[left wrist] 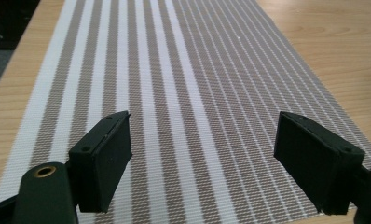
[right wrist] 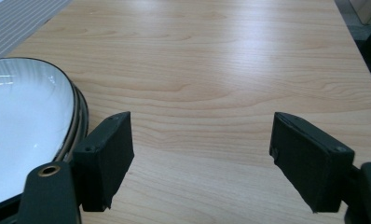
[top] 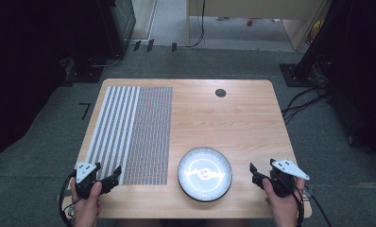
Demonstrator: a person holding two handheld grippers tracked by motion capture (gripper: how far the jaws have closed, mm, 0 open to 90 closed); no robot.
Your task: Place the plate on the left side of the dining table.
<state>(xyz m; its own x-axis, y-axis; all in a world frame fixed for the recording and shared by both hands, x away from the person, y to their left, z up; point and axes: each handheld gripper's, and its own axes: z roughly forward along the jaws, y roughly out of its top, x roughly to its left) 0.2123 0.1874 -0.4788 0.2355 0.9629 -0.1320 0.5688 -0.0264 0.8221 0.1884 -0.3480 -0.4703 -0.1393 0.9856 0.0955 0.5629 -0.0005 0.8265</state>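
Now | wooden table | striped mat on left | grey carpet floor

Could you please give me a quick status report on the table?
Left gripper open over striped placemat. Right gripper open beside white plate. Nothing held; nothing in the way.

Striped woven placemat lies flat at the table's left; white dark-rimmed plate sits just right of it.
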